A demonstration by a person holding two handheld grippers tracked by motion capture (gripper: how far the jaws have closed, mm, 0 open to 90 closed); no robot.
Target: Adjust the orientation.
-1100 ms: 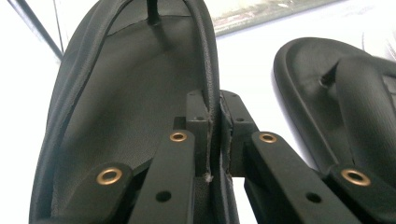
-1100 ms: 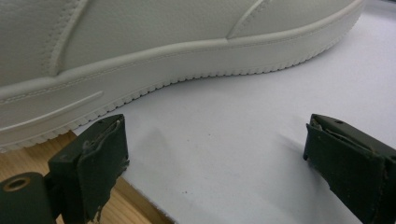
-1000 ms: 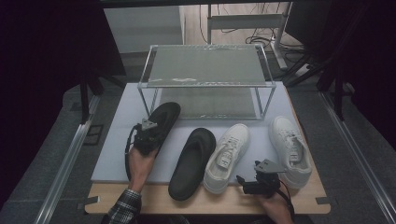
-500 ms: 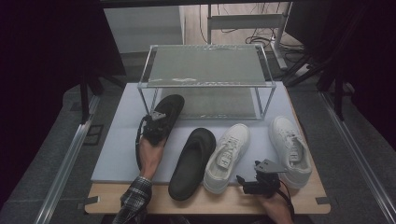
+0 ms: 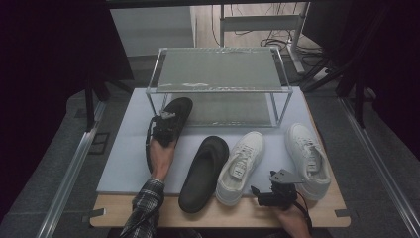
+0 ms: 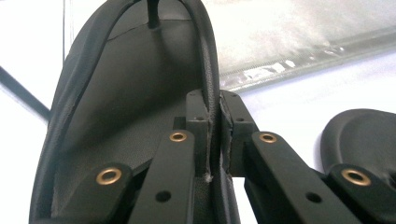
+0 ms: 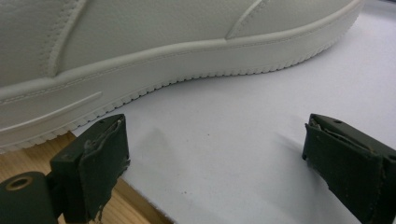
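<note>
My left gripper [image 5: 166, 124] is shut on the side rim of a black slipper [image 5: 181, 106]. The slipper's toe reaches the front edge of the wire rack's lower shelf [image 5: 233, 110]. In the left gripper view, the jaws [image 6: 214, 100] pinch the slipper's rim [image 6: 135, 84]. A second black slipper [image 5: 204, 171] lies flat on the mat, also seen as the slipper [image 6: 364, 140]. Two white sneakers [image 5: 241, 161] [image 5: 308, 151] lie to its right. My right gripper [image 5: 254, 192] stands open near the table's front edge, with the sneaker's side [image 7: 163, 37] just beyond its empty jaws [image 7: 215, 154].
A two-level metal rack [image 5: 218, 69] stands at the back of the pale mat [image 5: 124, 158]. The wooden table edge [image 5: 218, 218] runs along the front. Dark floor and rails flank the table.
My left gripper has carried the black slipper forward and to the right, up to the rack's lower shelf. The right gripper has stayed in place.
</note>
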